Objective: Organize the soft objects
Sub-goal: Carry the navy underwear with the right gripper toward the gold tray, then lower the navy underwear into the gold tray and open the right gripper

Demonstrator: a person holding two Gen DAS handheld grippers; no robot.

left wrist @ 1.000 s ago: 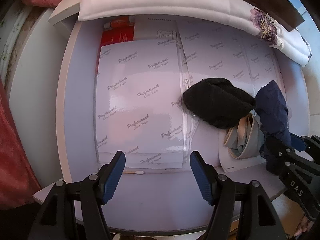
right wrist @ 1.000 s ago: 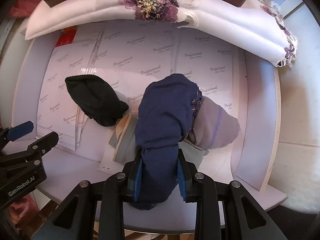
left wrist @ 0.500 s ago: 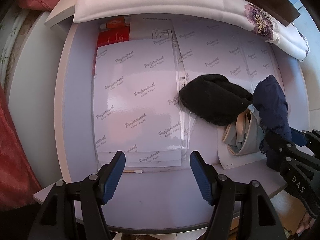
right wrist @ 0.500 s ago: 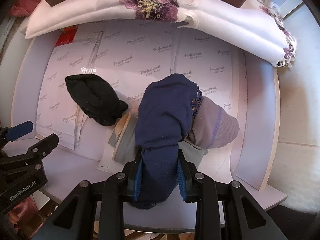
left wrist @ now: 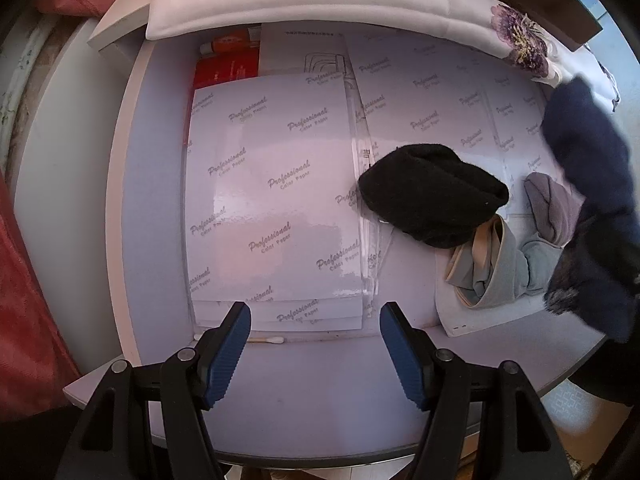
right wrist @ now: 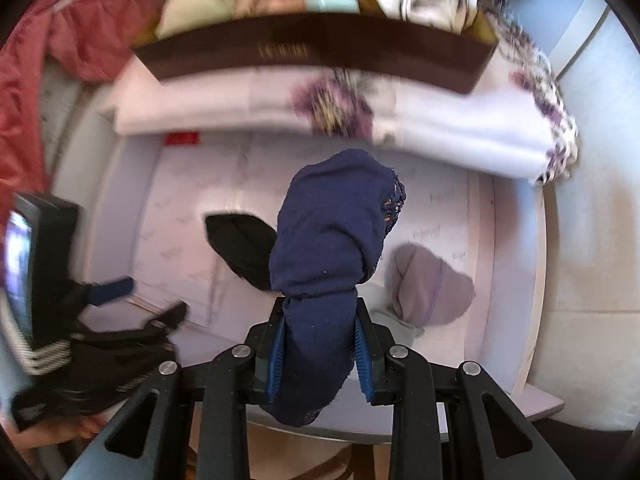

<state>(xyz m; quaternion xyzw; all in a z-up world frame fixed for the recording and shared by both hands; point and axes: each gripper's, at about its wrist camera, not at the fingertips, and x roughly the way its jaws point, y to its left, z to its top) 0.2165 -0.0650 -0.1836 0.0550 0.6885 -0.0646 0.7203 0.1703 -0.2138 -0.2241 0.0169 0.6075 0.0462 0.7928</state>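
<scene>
My right gripper (right wrist: pixel 319 354) is shut on a rolled navy cloth (right wrist: pixel 332 240), held clear above the table; the navy cloth (left wrist: pixel 592 200) also hangs blurred at the right edge of the left wrist view. Below it lie a black rolled cloth (left wrist: pixel 432 194), a mauve cloth (left wrist: pixel 554 210) and a grey-and-beige cloth (left wrist: pixel 492 268). My left gripper (left wrist: pixel 316 344) stands open over the front edge of the table, nothing between its blue pads, left of the black cloth (right wrist: pixel 244 248).
White sheets printed "Professional Color Paper" (left wrist: pixel 276 204) cover the lilac table (left wrist: pixel 320 384). A folded white floral quilt (right wrist: pixel 440 120) lies along the back, with a brown box (right wrist: pixel 320 54) of rolled cloths above it. A cotton swab (left wrist: pixel 266 340), a red packet (left wrist: pixel 228 68), red fabric (left wrist: pixel 24 300) at left.
My right gripper has lifted the navy cloth up off the pile and tilted, bringing the brown box into view and uncovering the mauve cloth. The left gripper has stayed put.
</scene>
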